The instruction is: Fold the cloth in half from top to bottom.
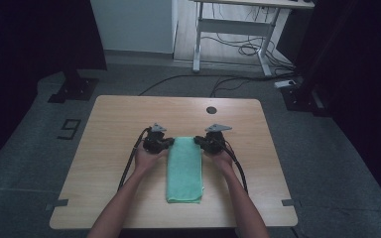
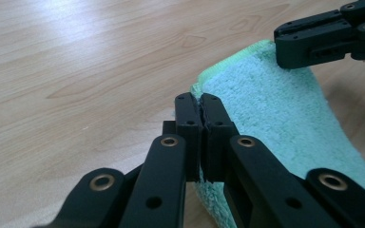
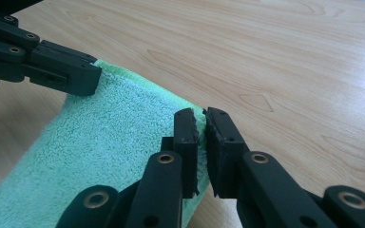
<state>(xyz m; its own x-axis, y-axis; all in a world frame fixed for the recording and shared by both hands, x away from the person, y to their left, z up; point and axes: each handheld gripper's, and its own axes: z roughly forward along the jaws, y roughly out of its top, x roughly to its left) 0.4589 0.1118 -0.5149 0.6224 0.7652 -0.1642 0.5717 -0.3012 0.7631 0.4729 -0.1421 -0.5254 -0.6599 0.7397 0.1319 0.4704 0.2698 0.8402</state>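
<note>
Both hands: low on table, flanking towel's far end
left gripper point(image 1: 164, 143): clamped on green towel point(image 1: 184, 170) far-left corner
right gripper point(image 1: 201, 141): clamped on far-right corner

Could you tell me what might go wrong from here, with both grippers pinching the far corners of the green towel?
1. The right gripper holds only a thin edge of the towel, so that corner may slip out when lifted.
2. The towel is folded into a narrow strip; lifting may let its layers fall open unevenly.
3. The left gripper bites equally near the edge, so uneven pulling could free it.

A pale wooden table point(image 1: 129, 114) stands on grey floor point(image 1: 39, 148), with a white desk frame point(image 1: 233, 29) and cables point(image 1: 238, 49) behind.
</note>
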